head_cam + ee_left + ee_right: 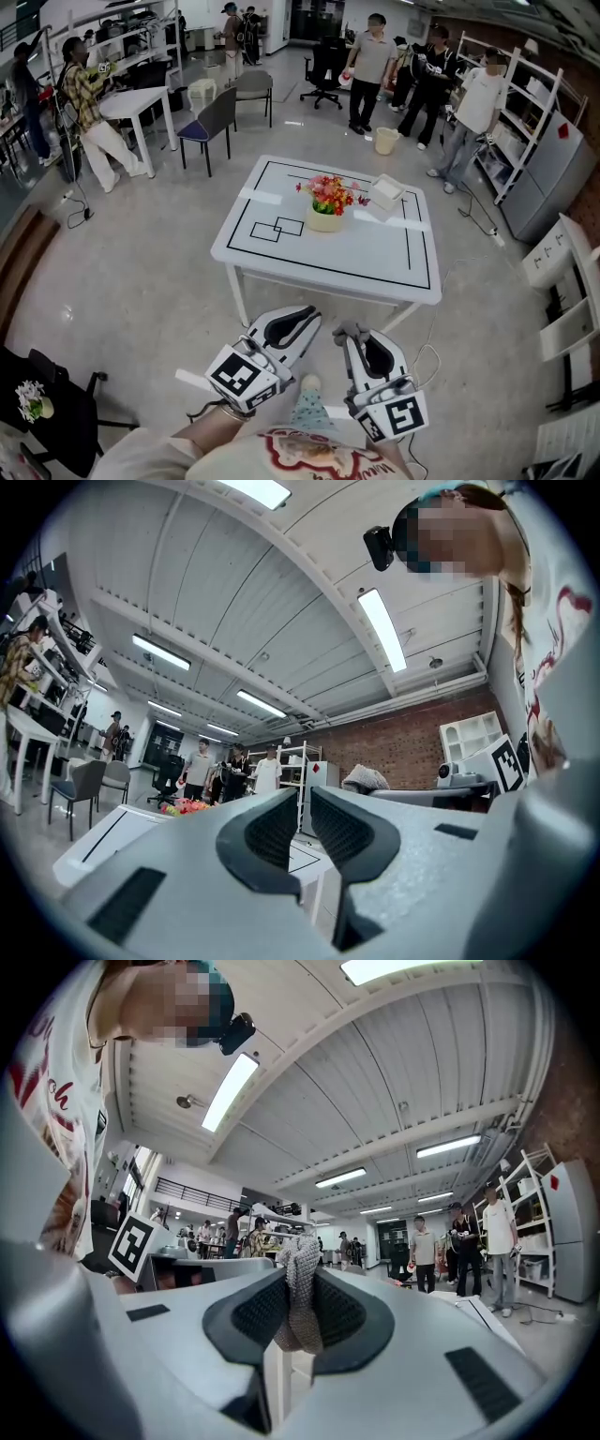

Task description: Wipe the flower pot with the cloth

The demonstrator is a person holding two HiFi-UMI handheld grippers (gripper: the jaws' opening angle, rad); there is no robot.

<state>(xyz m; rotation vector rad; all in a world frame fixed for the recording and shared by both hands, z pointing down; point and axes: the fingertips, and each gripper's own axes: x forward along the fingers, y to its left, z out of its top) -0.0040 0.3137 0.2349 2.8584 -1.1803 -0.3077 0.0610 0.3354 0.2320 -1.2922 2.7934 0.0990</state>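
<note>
The right gripper point(353, 338) pinched a grey cloth point(300, 1299). The left gripper point(308, 320) had its jaws pressed together, empty. The flower pot point(325, 222) stood near the middle of the tabletop point(375, 255).

The cream flower pot point(324, 221) stands upright near the middle of the white table point(375, 255), holding pink, red and yellow flowers point(330, 193). The grey knitted cloth point(302, 1316) hangs pinched in the right gripper point(302, 1281).

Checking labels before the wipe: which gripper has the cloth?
The right gripper: a grey knitted cloth is pinched between its jaws. The left gripper is shut with nothing in it.
</note>
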